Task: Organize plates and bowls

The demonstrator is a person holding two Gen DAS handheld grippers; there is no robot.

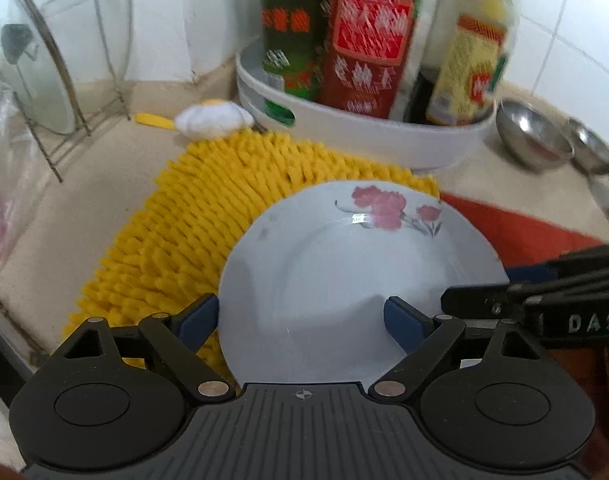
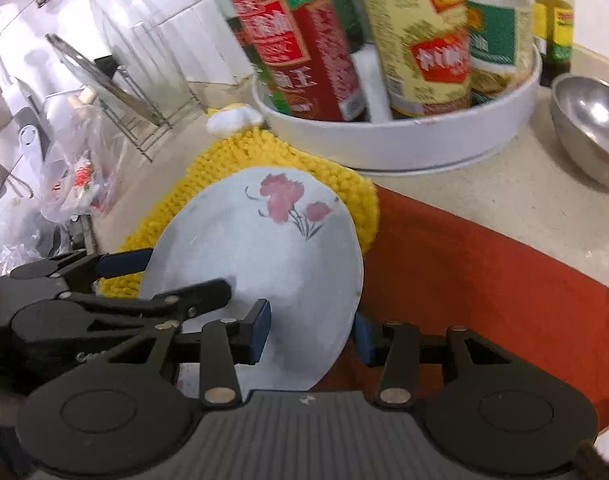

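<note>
A white plate (image 1: 344,260) with pink flowers is tilted over a yellow shaggy mat (image 1: 208,208). My left gripper (image 1: 302,322) stands wide open astride its near edge. One blue pad is just outside the left rim, the other is over the plate's face, and neither presses. In the right wrist view the same plate (image 2: 264,248) fills the gap between the pads of my right gripper (image 2: 312,332), which is shut on its rim. The left gripper (image 2: 188,272) shows there at the plate's left edge. The right gripper (image 1: 484,286) reaches in from the right in the left wrist view.
A red cloth (image 2: 464,260) lies right of the mat. Behind it, a round white tray (image 2: 404,140) holds sauce bottles. Steel bowls (image 1: 532,136) stand at the far right. At the left are a wire rack with a glass lid (image 1: 32,80) and a plastic bag (image 2: 76,176).
</note>
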